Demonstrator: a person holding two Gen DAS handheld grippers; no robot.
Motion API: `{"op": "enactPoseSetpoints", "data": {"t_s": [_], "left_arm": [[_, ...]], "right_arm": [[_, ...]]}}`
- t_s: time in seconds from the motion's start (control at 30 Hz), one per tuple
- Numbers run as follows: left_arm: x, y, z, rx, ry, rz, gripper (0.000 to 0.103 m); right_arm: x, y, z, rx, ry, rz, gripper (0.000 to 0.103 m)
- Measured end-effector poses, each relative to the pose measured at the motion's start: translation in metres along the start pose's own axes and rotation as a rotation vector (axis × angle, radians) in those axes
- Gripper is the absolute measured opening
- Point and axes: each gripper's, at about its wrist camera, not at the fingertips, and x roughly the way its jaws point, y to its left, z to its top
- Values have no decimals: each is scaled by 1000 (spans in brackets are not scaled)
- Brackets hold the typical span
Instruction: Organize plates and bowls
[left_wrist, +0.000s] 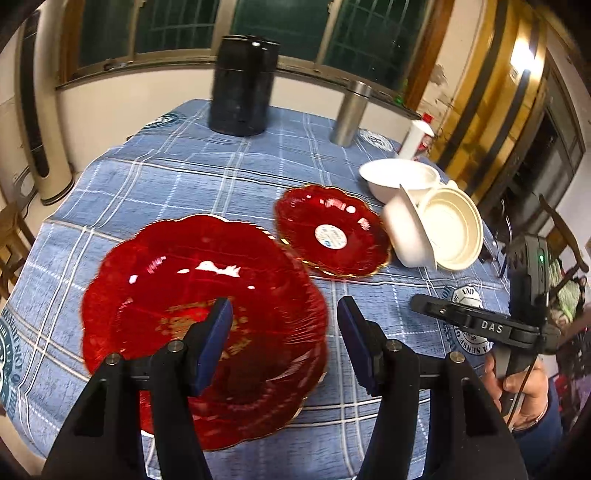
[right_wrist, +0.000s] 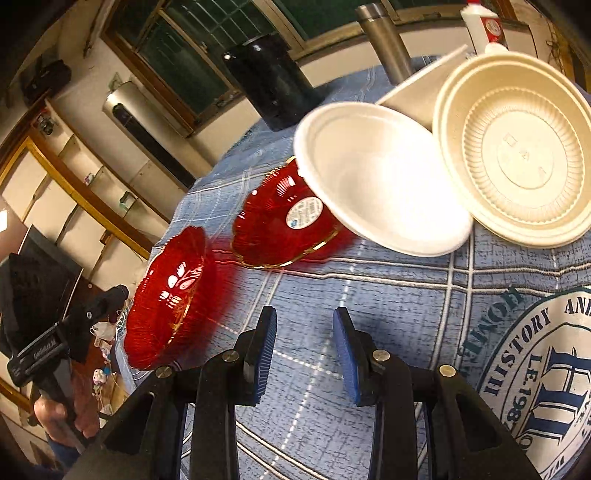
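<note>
Both tools empty, pads apart: left tool (left_wrist: 284, 343) held over the large red plate stack (left_wrist: 203, 325) on the counter (left_wrist: 147, 184), right tool (right_wrist: 304, 350) short of the tilted white bowl (right_wrist: 376, 177); a between-grasps step is judged, regrasping required next.

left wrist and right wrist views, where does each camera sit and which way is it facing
Left wrist: sits behind the left tongs, angled down over the big red plate; the right tongs and a hand show at right.
Right wrist: sits behind the right tongs, angled down at the blue cloth, white bowls ahead; the left tongs show at far left.
Shared: both red plates, the white bowls, black canister, steel flask.
</note>
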Motion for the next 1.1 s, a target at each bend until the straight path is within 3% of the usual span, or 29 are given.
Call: {"op": "enactPoseSetpoints", "data": {"t_s": [0.27,0.57,0.87,1.1], "left_arm": [[6,-12,5,43,22,-1,58],[18,-9,10,52,50,6,58],[39,0,44,-14,95,-28,58],[88,12,84,-100,174,-29,58]], "right_arm": [[20,0,30,-19,42,-69,34],[35,-23,46,36,-26,-102,34],[31,-52,46,147,-58,13,37],[31,-56,48,175,-74,74,37]]}}
